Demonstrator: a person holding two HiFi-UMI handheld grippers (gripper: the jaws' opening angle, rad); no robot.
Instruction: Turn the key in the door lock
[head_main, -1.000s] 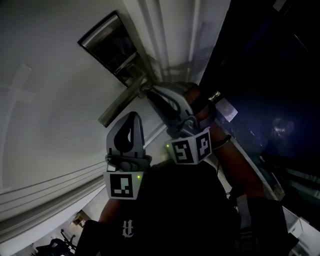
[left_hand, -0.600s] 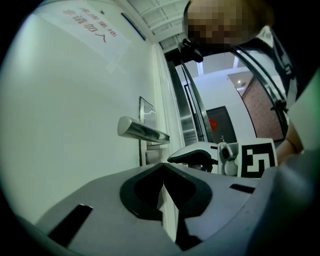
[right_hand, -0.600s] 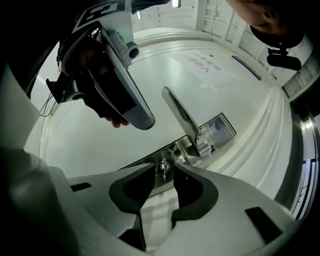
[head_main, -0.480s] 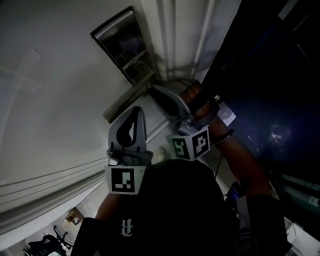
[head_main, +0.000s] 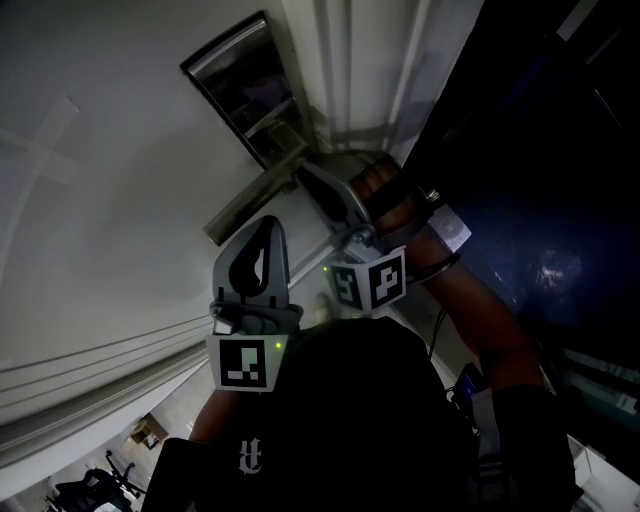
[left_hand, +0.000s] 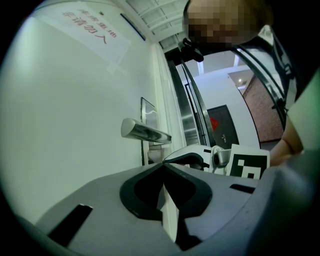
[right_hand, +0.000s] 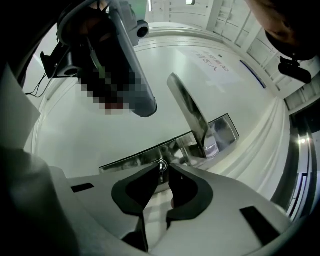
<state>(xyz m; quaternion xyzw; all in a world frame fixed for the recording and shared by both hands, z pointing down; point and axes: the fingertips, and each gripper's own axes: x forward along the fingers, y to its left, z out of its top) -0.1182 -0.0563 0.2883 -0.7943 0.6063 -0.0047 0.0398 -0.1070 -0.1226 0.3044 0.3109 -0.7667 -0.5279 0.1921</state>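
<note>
Right hand-held gripper is up against the lock plate on the door, just under the door handle. Its jaws are clenched on the key, a small metal bit pinched right at the tips. The key sits at the keyhole; how deep it's in can't be read. Left hand-held gripper hangs lower, off the door, jaws pressed together on nothing.

Step in hand looks like the turn itself.

Risks:
- Grip is tips-only on a thin, slick key, so torque may make the jaws slide round it instead of turning it.
- If the wrist roll is off the keyhole's axis, the key could bind or bend.
- The handle lever sits close above, so rolling the gripper might knock it.
- Pulling back mid-turn could drag the key out.
</note>
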